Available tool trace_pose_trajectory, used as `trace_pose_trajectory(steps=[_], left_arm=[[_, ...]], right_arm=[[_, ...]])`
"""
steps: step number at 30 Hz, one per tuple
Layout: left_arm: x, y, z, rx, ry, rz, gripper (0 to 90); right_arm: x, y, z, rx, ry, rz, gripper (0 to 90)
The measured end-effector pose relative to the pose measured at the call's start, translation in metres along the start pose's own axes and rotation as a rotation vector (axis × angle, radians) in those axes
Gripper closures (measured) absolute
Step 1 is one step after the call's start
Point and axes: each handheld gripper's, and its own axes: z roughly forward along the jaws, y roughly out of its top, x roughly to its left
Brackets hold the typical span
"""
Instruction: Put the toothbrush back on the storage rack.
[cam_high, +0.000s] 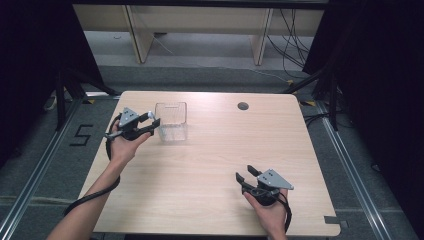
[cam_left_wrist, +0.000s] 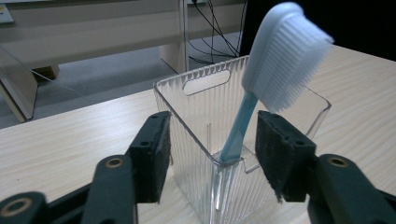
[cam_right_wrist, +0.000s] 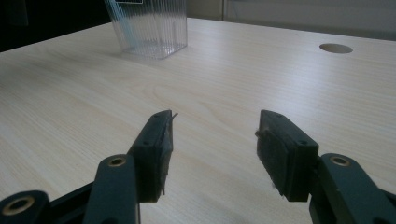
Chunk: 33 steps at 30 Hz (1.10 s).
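Two open grippers: left gripper (cam_left_wrist: 212, 154) astride toothbrush (cam_left_wrist: 280, 60), seemingly untouched; right gripper (cam_right_wrist: 212, 154) over bare table (cam_right_wrist: 70, 107).

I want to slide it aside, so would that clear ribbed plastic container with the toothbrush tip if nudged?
The clear ribbed plastic container looks thin-walled, probably light, likely sliding on the smooth wooden table. The blue toothbrush leans above its rim, so a high push might tip it.

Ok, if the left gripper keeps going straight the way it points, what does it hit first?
Probably the clear container: its near corner sits between the open left gripper's fingers, with the toothbrush standing inside just behind. Depth is hard to judge.
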Motion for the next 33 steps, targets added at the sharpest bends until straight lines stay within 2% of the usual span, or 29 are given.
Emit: trace_pose_trajectory(steps=[2,3,11,33], left_arm=[[-0.001,0.0,-0.001,-0.001,0.002,0.003,40.0],[-0.001,0.0,-0.002,0.001,0.004,0.007,38.7],[-0.003,-0.001,-0.009,0.009,0.016,0.009,32.3],[-0.011,-0.013,-0.036,0.015,0.0,0.013,30.7]], right_arm=[[0.0,0.0,0.0,0.0,0.001,0.001,46.5],[-0.001,0.0,-0.001,-0.002,-0.014,-0.014,46.5],[-0.001,0.0,-0.001,0.005,-0.017,-0.013,46.4],[-0.001,-0.001,0.0,-0.004,-0.031,-0.021,44.5]])
